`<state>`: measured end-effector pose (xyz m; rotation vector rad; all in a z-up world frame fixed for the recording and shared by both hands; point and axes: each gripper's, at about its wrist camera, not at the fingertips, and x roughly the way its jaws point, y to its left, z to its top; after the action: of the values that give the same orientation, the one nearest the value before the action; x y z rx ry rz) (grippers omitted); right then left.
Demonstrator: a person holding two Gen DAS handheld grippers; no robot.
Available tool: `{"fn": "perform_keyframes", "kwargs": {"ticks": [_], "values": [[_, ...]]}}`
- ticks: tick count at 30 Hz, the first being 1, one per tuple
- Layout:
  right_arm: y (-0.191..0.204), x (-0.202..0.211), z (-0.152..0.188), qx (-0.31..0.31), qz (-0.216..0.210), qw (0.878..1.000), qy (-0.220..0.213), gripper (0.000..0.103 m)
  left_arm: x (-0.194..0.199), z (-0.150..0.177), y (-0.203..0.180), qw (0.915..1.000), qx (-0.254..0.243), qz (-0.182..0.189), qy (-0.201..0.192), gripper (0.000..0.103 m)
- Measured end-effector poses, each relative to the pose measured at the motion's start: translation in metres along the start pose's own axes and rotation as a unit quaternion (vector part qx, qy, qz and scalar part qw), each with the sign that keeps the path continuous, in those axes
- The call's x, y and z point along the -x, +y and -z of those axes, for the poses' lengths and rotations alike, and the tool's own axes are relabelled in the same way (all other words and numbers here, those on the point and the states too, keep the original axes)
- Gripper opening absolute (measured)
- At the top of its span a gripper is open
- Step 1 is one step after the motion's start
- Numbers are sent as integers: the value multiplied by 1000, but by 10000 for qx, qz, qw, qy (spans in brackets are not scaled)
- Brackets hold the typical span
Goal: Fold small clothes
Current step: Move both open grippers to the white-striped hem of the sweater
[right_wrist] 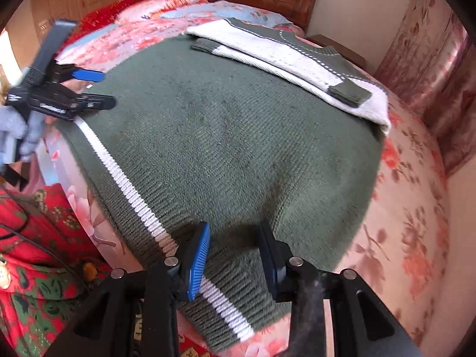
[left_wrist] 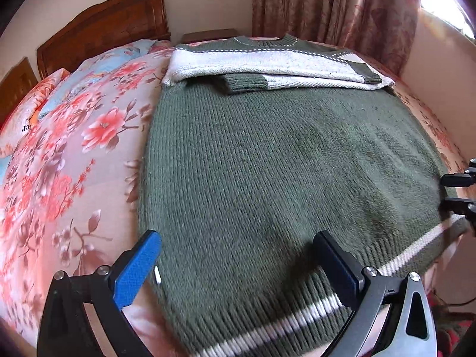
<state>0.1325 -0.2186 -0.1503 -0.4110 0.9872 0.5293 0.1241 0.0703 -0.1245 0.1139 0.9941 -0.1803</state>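
Note:
A green knit sweater point(left_wrist: 267, 160) lies flat on the bed, with white sleeves point(left_wrist: 267, 62) folded across its chest and a white stripe on the ribbed hem point(left_wrist: 297, 318). It also shows in the right wrist view point(right_wrist: 226, 136). My left gripper point(left_wrist: 238, 250) is open, its fingers wide apart over the hem's left corner. It also shows at the left of the right wrist view point(right_wrist: 102, 89). My right gripper point(right_wrist: 235, 238) is open over the hem's right corner, with nothing between its fingers. Its fingers point(left_wrist: 455, 205) show at the right edge of the left wrist view.
The bed has a pink floral cover point(left_wrist: 68, 178) with pillows point(left_wrist: 35, 113) by a wooden headboard point(left_wrist: 113, 26). Curtains point(left_wrist: 342, 9) hang behind. A red floral cloth point(right_wrist: 35, 238) lies below the bed's edge.

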Motion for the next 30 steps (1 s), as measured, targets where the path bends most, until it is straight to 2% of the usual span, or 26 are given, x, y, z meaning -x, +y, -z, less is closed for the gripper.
{"fn": "perform_keyframes", "kwargs": {"ticks": [1,2,4,7,8,9,10,16,18,20,21,23,24,26,27,29,30], "values": [[5,4,-2,-31,68,9999,-117,33,7,0,-2,9999,37,45,-110,103],[9,7,-3,-86,-47,9994,-321,33,14,-2,-5,9996,3,136,-247,103],[14,8,-4,-226,-491,9968,-597,33,22,-2,-16,9987,-199,268,-391,103],[21,-7,5,-176,-439,9980,-425,33,9,8,-28,9985,-528,96,-133,103],[15,-5,12,-265,-551,9963,-596,33,2,13,-27,9988,-492,85,11,103],[8,-2,17,-412,-661,9952,-587,33,2,17,-19,9992,-252,290,-58,103],[3,1,23,-482,-656,9951,-569,33,4,21,-13,9993,-170,326,-101,103],[-7,24,60,-619,-292,9966,-460,33,16,34,-14,9995,-285,98,-14,103],[-2,34,70,-702,-70,9966,-423,33,25,35,-14,9996,-171,189,89,103],[0,45,67,-719,5,9953,-643,33,40,28,-11,9984,-19,544,-143,103],[2,50,63,-725,-2,9942,-797,33,48,21,-15,9976,-32,594,-341,103],[2,55,49,-845,88,9903,-1098,33,55,9,-27,9965,-141,493,-657,103],[1,51,40,-861,179,9893,-1164,33,52,3,-34,9963,-229,462,-693,103],[2,38,23,-896,503,9883,-1123,33,37,-3,-45,9974,-396,247,-556,103],[0,26,18,-984,673,9884,-944,33,28,0,-47,9977,-461,75,-484,103],[0,6,19,-1052,448,9916,-600,33,8,13,-48,9982,-582,-120,-94,103],[1,0,26,-1019,328,9924,-606,35,5,19,-43,9989,-453,18,-92,103]]}}
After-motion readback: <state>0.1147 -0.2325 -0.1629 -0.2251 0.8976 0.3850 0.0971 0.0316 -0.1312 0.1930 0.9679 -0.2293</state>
